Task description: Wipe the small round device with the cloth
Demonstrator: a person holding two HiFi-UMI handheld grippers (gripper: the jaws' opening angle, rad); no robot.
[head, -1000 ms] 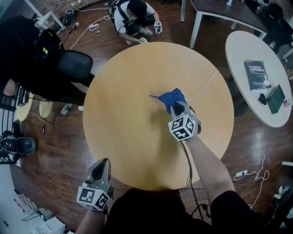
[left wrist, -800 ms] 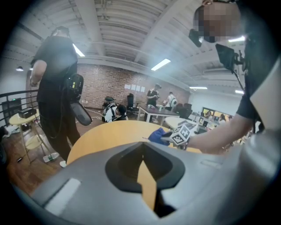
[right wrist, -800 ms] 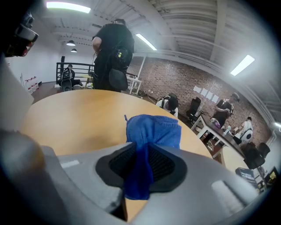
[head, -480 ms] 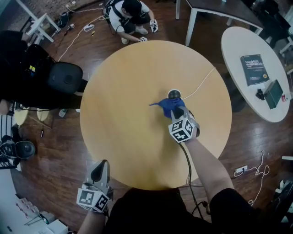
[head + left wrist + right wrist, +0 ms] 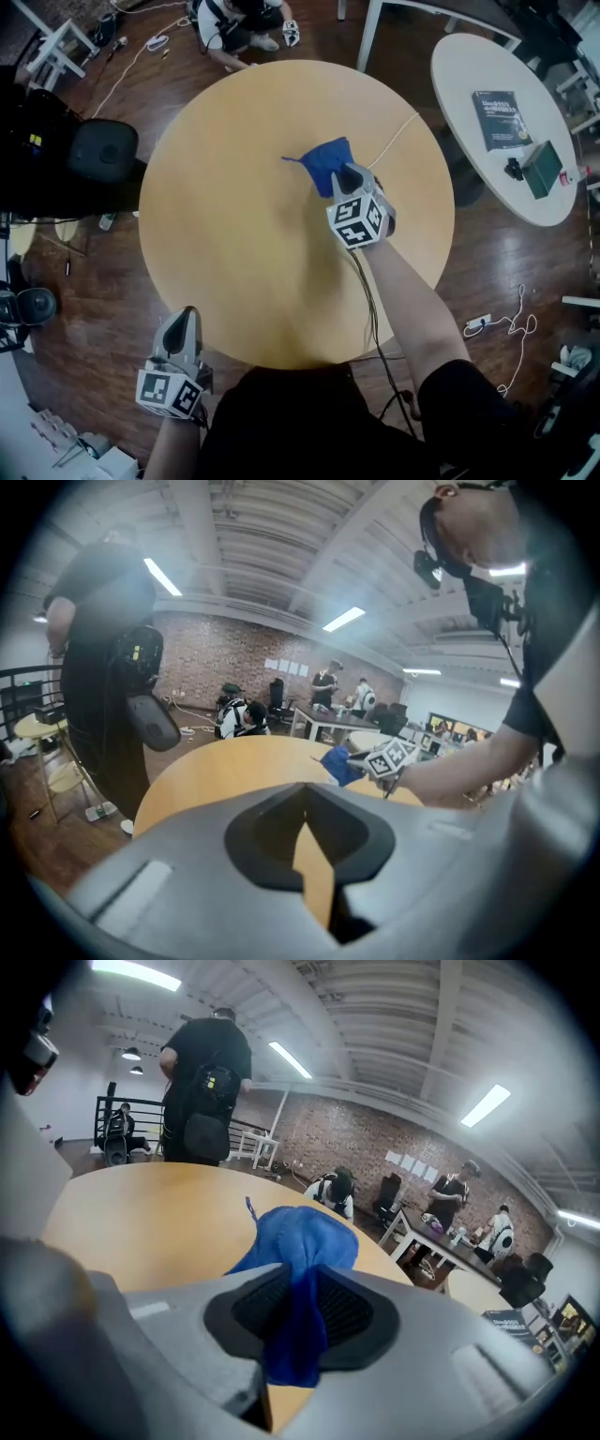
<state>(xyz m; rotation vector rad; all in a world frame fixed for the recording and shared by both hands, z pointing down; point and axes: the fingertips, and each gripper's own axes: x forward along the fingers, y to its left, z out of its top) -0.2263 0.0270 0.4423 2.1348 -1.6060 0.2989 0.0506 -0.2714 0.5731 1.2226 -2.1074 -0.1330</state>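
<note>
Right gripper [image 5: 345, 178] near the middle of the table, jaws clamped on a fold of blue cloth [image 5: 323, 157], the fold bunched between the ribbed pads. Rest of the cloth spread just ahead of the jaws, low over the round wooden table [image 5: 234, 244], with 1 corner drawn to a thin point at the left. Device not to be made out in any view. White cable [image 5: 400, 134] running in from the far right rim and ending at the cloth's edge. Left gripper [image 5: 184, 326] well apart from all this, at the near left rim, jaws pressed together at the tips with nothing between them. Beyond the table: 1 person [image 5: 225, 23] crouched on the dark wood floor, and a white table [image 5: 469, 84] at the right with a book [image 5: 497, 120] on it.
</note>
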